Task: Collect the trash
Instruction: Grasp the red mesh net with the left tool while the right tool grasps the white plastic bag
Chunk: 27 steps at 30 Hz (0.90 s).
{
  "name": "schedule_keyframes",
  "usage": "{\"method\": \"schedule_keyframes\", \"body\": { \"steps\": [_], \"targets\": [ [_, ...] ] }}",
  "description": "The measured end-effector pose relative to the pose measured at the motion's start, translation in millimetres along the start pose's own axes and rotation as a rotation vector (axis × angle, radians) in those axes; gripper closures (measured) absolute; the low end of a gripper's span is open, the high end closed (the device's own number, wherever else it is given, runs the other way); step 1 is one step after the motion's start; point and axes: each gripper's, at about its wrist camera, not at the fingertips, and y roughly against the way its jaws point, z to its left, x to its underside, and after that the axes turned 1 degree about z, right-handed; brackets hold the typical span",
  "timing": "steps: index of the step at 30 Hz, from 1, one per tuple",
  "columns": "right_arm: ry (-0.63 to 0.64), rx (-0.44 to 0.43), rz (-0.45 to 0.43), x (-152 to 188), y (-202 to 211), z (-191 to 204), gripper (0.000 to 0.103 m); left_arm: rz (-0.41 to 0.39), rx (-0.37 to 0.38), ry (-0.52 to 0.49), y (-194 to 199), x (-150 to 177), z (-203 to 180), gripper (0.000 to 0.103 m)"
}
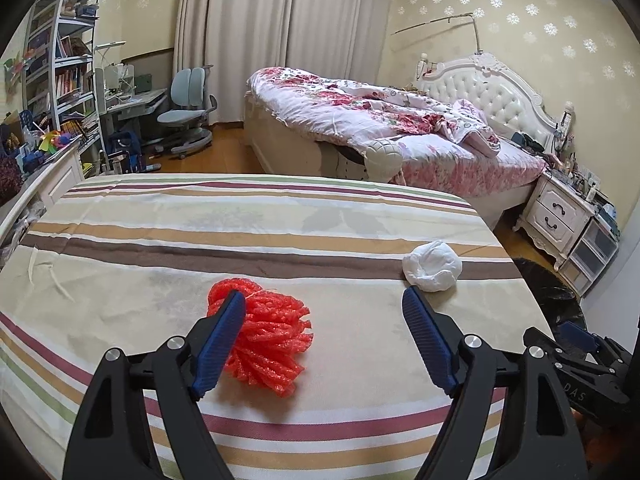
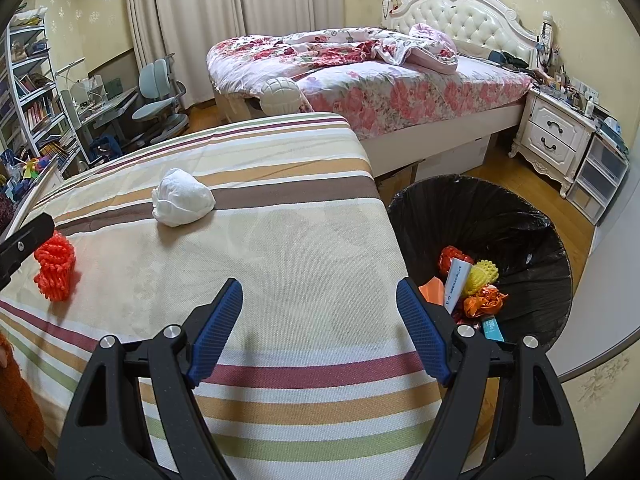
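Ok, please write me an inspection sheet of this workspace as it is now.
Surface: striped cloth, flat.
Job's things: red foam net and white crumpled wad lie apart on the cloth; black-lined trash bin beside it holds wrappers.
Clutter: nothing seen on the cloth.
Grippers: left gripper open, near the net; right gripper open, empty.
Cables: nothing seen.
Surroundings: floral bed, desk chair, bookshelf.
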Motion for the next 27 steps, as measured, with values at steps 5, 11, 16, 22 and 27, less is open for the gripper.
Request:
{"method": "schedule_keyframes", "body": {
  "steps": [5, 11, 16, 22, 27],
  "targets": [
    [0.004, 0.001, 0.002, 1, 0, 0, 0.026, 0.022, -0.036, 0.032, -4, 4, 16, 0.025],
    [0.022, 0.002, 0.009, 2, -2, 5, 0.025, 0.036, -0.068, 0.065, -6, 8, 34, 0.025],
    [0.037, 0.003, 0.015, 2, -5, 12, 0.026, 0.062, -0.064, 0.099, -13, 9, 47, 0.025],
    [0.057, 0.002, 0.024, 1, -7, 22, 0.026, 0.138, -0.032, 0.108, -29, 8, 48, 0.025],
    [0.081, -0.007, 0.030, -1, -10, 32, 0.026, 0.169, 0.001, 0.101, -31, 11, 50, 0.043]
  ]
}}
